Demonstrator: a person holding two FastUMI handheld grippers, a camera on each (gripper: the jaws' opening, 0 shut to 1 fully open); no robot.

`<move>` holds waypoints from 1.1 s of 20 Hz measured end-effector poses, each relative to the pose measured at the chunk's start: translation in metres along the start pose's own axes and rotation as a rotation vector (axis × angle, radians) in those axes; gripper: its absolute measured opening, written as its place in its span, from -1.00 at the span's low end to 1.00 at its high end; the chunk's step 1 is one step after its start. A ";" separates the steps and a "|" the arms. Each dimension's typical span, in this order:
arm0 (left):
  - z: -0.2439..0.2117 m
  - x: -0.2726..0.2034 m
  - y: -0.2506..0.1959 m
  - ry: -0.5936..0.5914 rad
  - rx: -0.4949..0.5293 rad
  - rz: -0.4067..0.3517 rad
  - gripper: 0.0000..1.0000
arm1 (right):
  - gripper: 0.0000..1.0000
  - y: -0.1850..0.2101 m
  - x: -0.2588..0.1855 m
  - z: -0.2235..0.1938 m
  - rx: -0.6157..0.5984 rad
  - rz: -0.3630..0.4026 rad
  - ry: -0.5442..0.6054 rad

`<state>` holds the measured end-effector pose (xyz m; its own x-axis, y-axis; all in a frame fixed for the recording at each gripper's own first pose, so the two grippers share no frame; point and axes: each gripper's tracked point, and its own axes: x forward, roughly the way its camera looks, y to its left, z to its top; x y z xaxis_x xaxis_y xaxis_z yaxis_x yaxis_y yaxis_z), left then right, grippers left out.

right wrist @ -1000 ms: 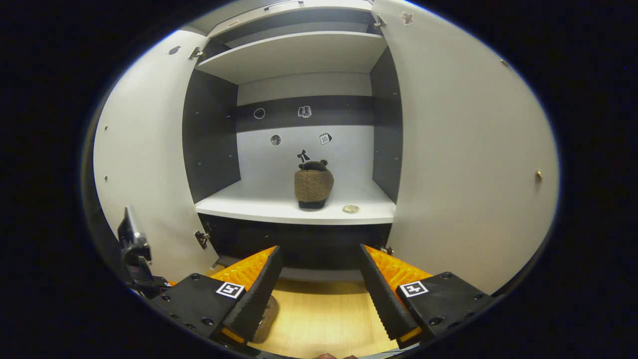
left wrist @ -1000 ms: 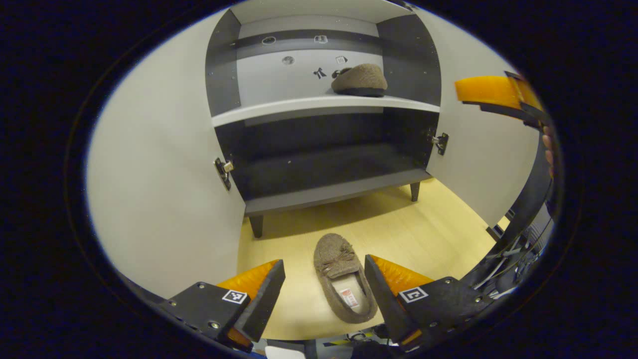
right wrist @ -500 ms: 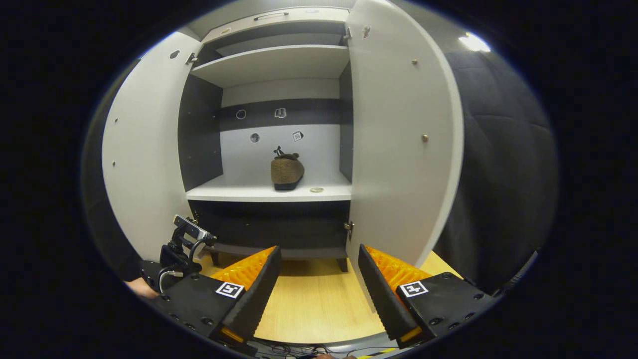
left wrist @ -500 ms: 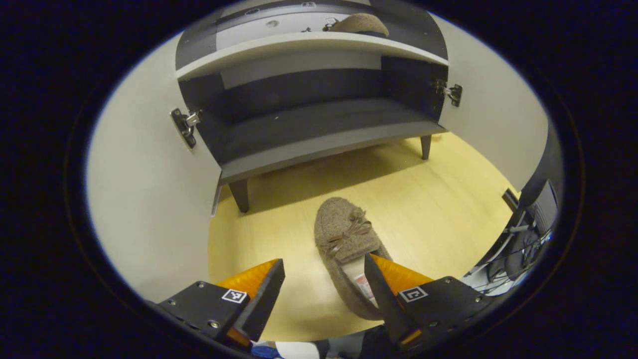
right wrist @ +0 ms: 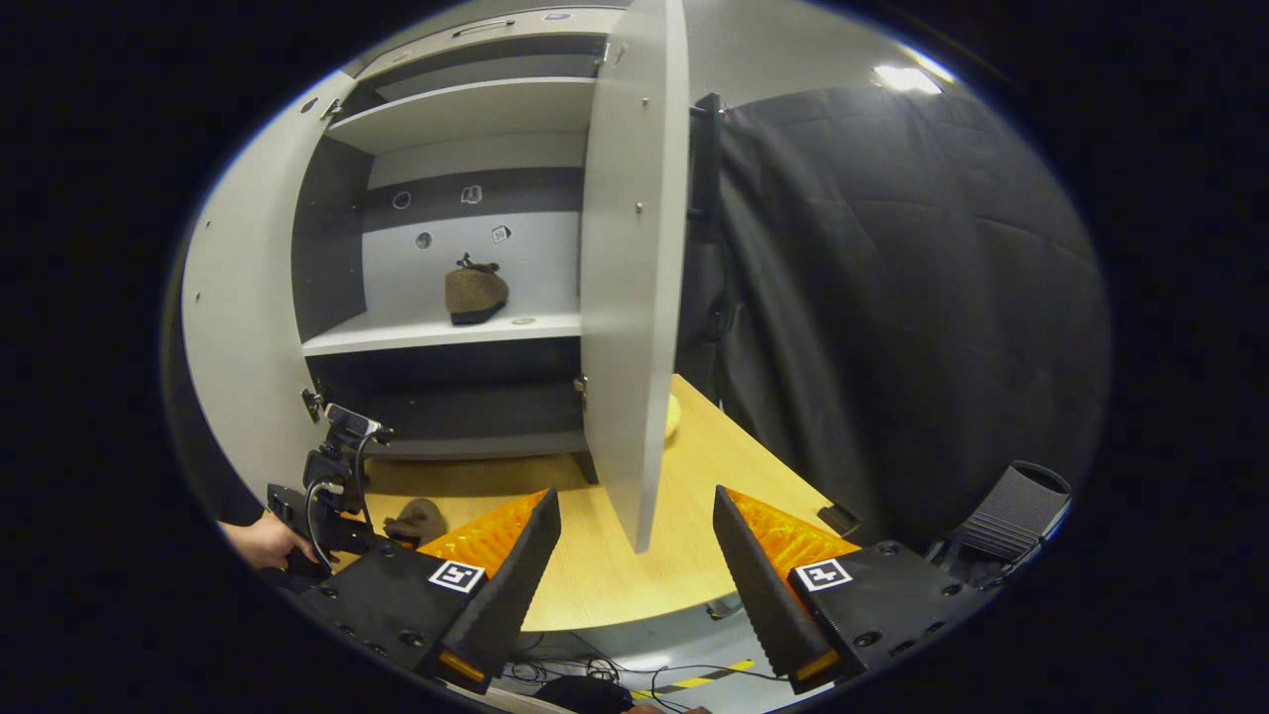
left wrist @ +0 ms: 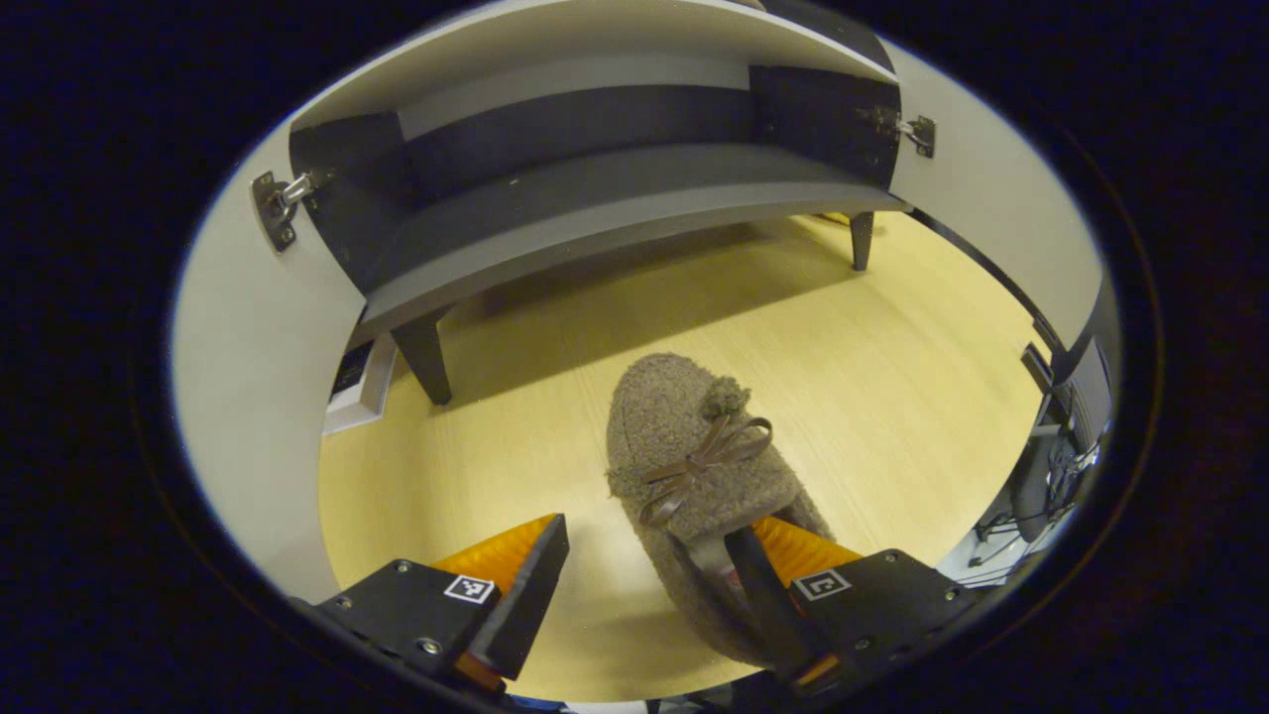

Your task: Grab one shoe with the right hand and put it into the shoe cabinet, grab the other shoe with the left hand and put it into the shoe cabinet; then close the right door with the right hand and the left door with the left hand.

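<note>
A brown fuzzy slipper (left wrist: 694, 466) with a bow lies on the wooden floor, toe toward the shoe cabinet (left wrist: 595, 208). My left gripper (left wrist: 642, 595) is open low over its heel; the right-hand finger (left wrist: 758, 595) overlaps the slipper's opening and the other finger stands apart on bare floor. In the right gripper view the second slipper (right wrist: 476, 293) sits on the cabinet's white shelf (right wrist: 436, 332). My right gripper (right wrist: 634, 575) is open, holds nothing, and hangs back in front of the right door (right wrist: 634, 278). Both doors stand open. The left gripper (right wrist: 332, 486), held by a hand (right wrist: 260, 540), is beside the floor slipper (right wrist: 416, 518).
The left door (right wrist: 228, 317) stands wide open. Cabinet legs (left wrist: 421, 347) rise from the floor near the slipper. A black curtain (right wrist: 892, 297) hangs right of the cabinet, with a ribbed black object (right wrist: 1021, 501) below it. Cables (right wrist: 595, 684) lie at the floor's front edge.
My left gripper has dropped and closed in on the floor slipper, whose heel now reaches between its fingers. My right gripper has drawn back from the cabinet and swung right, past the right door's edge.
</note>
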<state>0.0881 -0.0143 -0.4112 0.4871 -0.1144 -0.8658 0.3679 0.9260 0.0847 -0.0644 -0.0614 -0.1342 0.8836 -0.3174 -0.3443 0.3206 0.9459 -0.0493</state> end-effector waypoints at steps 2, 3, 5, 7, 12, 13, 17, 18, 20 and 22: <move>0.000 0.007 -0.008 0.009 -0.053 -0.036 0.63 | 0.96 -0.018 -0.013 -0.005 0.021 -0.046 0.012; 0.002 0.011 -0.009 0.011 -0.073 -0.037 0.41 | 0.96 -0.027 -0.016 -0.007 0.025 -0.072 0.015; 0.003 0.012 -0.011 0.001 -0.114 -0.056 0.01 | 0.89 -0.044 -0.021 -0.009 0.028 -0.121 0.018; -0.001 0.009 -0.013 0.010 -0.140 -0.059 0.05 | 0.96 -0.055 -0.024 -0.011 0.038 -0.141 0.022; -0.012 0.010 -0.006 0.021 -0.233 -0.039 -0.39 | 0.89 -0.076 -0.024 -0.011 0.063 -0.178 0.011; -0.011 0.011 -0.006 0.017 -0.249 -0.037 -0.37 | 0.89 -0.080 -0.023 -0.009 0.063 -0.187 0.006; -0.015 0.010 -0.006 0.012 -0.288 0.020 -0.88 | 0.89 -0.102 -0.019 0.007 0.060 -0.218 -0.016; -0.014 0.010 -0.007 0.012 -0.290 0.015 -0.89 | 0.89 -0.108 -0.017 0.011 0.060 -0.225 -0.025; -0.012 0.012 -0.004 0.019 -0.299 -0.004 -0.88 | 0.90 -0.119 -0.014 0.023 0.067 -0.237 -0.052; -0.005 0.008 0.003 0.012 -0.300 -0.007 -0.89 | 0.90 -0.131 -0.005 0.034 0.101 -0.256 -0.083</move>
<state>0.0890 -0.0110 -0.4208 0.4751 -0.1184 -0.8719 0.1196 0.9904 -0.0693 -0.0994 -0.1857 -0.0938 0.7933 -0.5533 -0.2542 0.5653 0.8243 -0.0299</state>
